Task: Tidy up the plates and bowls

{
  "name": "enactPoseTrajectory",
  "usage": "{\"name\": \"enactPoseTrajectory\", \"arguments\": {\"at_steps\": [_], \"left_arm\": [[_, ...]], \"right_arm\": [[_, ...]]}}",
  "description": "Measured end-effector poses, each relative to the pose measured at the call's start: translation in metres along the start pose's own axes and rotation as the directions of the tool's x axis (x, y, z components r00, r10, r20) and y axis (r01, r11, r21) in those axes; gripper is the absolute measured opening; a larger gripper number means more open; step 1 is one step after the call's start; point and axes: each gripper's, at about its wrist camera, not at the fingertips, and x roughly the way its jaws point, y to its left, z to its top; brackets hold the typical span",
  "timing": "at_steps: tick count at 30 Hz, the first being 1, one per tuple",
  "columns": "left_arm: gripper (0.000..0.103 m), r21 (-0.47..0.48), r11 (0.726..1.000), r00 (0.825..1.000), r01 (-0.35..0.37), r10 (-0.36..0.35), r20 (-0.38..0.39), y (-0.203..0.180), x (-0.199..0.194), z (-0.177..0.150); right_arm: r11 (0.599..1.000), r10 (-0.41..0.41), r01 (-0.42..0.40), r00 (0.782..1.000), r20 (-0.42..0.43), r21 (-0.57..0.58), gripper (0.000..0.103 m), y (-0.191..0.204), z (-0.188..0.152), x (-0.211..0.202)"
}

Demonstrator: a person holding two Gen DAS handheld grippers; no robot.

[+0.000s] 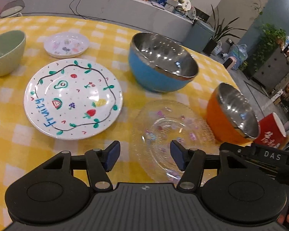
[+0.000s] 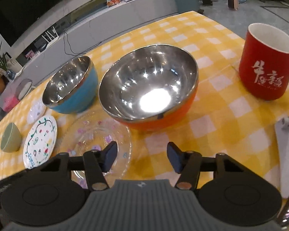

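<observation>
You are at the approach, nothing lifted yet. Your left gripper (image 1: 143, 155) hangs open over the near rim of the glass plate (image 1: 171, 127); your right gripper (image 2: 142, 156) gapes empty just near of the orange bowl (image 2: 150, 88). Next, set the pads astride a rim before closing.

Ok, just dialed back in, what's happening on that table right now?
Nothing is picked up yet. The left tongs stand open over the near edge of the clear glass plate, and the right tongs are open just short of the orange bowl. The blue bowl, fruit plate, small plate and green bowl all sit separately on the yellow checked cloth, unstacked.
</observation>
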Motion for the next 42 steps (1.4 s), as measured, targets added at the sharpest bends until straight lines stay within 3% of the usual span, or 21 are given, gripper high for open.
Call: {"name": "enactPoseTrajectory", "arguments": {"at_steps": [3,9,14,17,24,33,42], "left_arm": [[0.063,-0.027,1.000,1.000,0.009,-0.009,0.002,0.005,0.004,0.001],[0.051,-0.023,1.000,0.999,0.014,-0.013,0.035,0.008,0.010,0.001],[0.031,0.002,1.000,0.999,0.009,-0.009,0.043,0.005,0.012,0.000],[0.018,0.008,1.000,0.999,0.008,-0.008,0.040,0.005,0.013,-0.001],[0.015,0.018,1.000,0.999,-0.002,0.001,0.047,0.005,0.014,-0.002],[0.012,0.027,0.999,0.997,-0.037,0.036,0.065,0.005,0.003,-0.002],[0.010,-0.017,0.996,0.993,-0.090,0.091,0.075,0.019,-0.031,-0.003]], "right_arm": [[1.000,0.021,-0.020,1.000,-0.014,0.023,0.046,-0.003,0.001,0.009],[0.994,0.066,-0.063,0.998,-0.021,0.094,0.042,-0.010,0.001,0.018],[0.992,0.084,-0.083,0.996,-0.009,0.094,0.037,-0.009,0.000,0.022],[0.991,0.093,-0.092,0.996,-0.011,0.093,0.024,-0.009,0.000,0.024],[0.980,0.146,-0.140,0.989,-0.029,0.138,0.009,-0.012,-0.002,0.031],[0.976,0.171,-0.162,0.984,-0.048,0.146,0.006,-0.013,-0.005,0.029],[0.956,0.267,-0.252,0.960,-0.089,0.150,0.006,-0.003,-0.011,0.023]]}}
